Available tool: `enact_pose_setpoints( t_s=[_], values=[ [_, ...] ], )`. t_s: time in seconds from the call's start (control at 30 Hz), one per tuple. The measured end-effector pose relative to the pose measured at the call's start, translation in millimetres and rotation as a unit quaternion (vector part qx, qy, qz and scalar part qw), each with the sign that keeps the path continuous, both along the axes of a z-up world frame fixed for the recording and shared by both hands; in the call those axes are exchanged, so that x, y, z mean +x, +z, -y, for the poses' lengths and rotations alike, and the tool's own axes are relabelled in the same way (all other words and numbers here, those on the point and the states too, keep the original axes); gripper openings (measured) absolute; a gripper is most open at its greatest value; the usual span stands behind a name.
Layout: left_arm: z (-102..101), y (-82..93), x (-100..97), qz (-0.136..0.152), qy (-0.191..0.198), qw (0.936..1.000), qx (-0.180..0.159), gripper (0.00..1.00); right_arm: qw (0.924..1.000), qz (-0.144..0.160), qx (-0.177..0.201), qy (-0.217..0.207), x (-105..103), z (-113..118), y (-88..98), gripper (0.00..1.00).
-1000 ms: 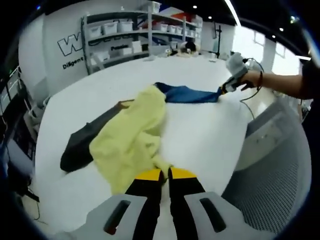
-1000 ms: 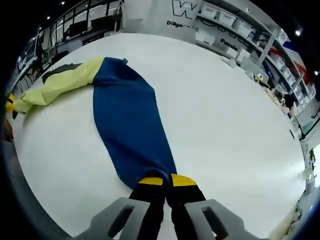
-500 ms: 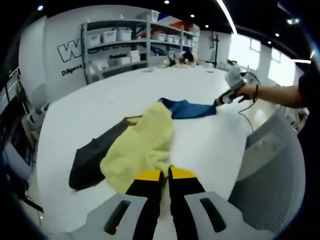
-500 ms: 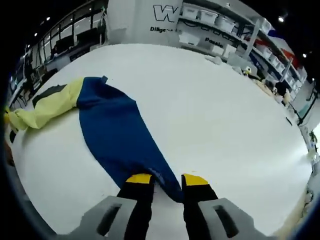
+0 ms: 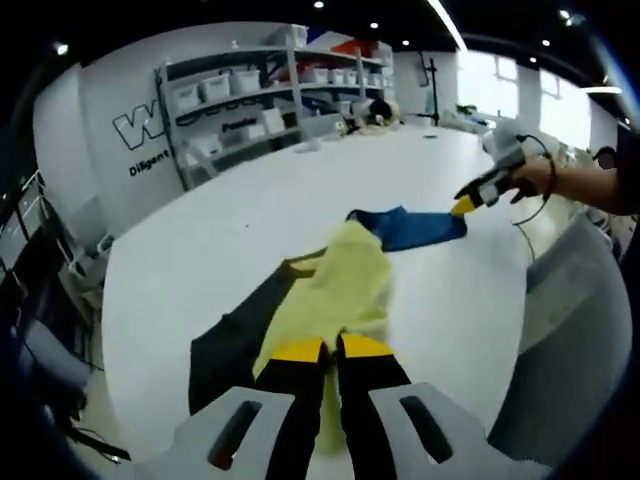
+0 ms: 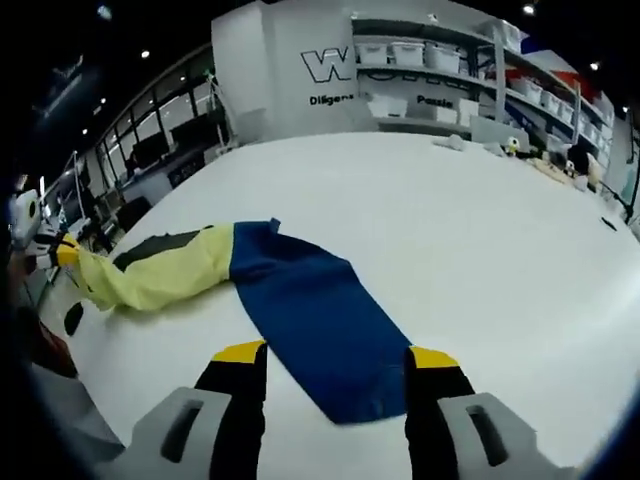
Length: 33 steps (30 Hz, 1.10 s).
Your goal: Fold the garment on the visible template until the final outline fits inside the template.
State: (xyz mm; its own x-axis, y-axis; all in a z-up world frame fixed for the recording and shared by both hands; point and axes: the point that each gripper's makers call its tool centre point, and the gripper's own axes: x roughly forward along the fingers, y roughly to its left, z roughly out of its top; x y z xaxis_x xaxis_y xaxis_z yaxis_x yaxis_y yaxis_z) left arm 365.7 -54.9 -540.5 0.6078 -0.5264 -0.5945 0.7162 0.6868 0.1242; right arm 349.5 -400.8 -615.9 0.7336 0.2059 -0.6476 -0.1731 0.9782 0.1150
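Observation:
A garment in yellow, blue and dark grey lies stretched across the white table (image 5: 200, 240). My left gripper (image 5: 322, 350) is shut on the yellow end (image 5: 335, 290), with the dark grey part (image 5: 235, 335) beside it on the left and the blue part (image 5: 415, 228) beyond. My right gripper (image 6: 336, 360) is open with its jaws wide apart. The blue part (image 6: 320, 320) lies flat on the table between and ahead of them, untouched. The yellow part (image 6: 165, 275) runs off to the left gripper (image 6: 55, 250). The right gripper (image 5: 480, 192) hangs just past the blue end.
Shelving with white bins (image 5: 260, 75) stands behind the table along a wall with lettering. A grey mesh chair (image 5: 570, 340) sits at the table's near right edge. A hand and sleeve (image 5: 560, 178) hold the right gripper. Small items (image 6: 520, 150) lie on the far part of the table (image 6: 480, 230).
My right gripper has opened, let go of the blue end and drawn back above it. The blue part now lies flat. My left gripper stays shut on the yellow end.

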Motion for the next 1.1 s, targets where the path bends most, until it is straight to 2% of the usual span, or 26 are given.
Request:
enact_pose_setpoints(
  t_s=[0.1,0.27,0.5,0.7,0.87,1.1],
  values=[
    [-6.6,1.6,14.6,0.011,0.008,0.9999,0.011,0.06,0.9994,0.004,0.008,0.033,-0.2,-25.4,3.3,0.55],
    [-16.3,-1.2,39.7,0.019,0.027,0.9994,0.009,0.06,0.9971,0.005,0.027,0.071,1.0,-60.2,8.3,0.56],
    [-34.7,-10.0,72.5,0.033,0.055,0.9975,0.032,0.06,0.9901,0.014,0.046,0.132,2.8,-111.7,16.8,0.56],
    [-37.8,-19.0,92.6,0.046,0.067,0.9957,0.046,0.06,0.9828,0.017,0.071,0.169,2.3,-150.8,18.1,0.53],
    [-37.8,-32.7,110.4,0.058,0.065,0.9939,0.068,0.06,0.9724,0.033,0.098,0.209,-0.3,-194.3,25.2,0.49],
    [-42.9,-54.5,133.2,0.073,0.06,0.99,0.105,0.06,0.9564,0.051,0.097,0.271,-1.3,-238.6,21.5,0.47]
  ],
)
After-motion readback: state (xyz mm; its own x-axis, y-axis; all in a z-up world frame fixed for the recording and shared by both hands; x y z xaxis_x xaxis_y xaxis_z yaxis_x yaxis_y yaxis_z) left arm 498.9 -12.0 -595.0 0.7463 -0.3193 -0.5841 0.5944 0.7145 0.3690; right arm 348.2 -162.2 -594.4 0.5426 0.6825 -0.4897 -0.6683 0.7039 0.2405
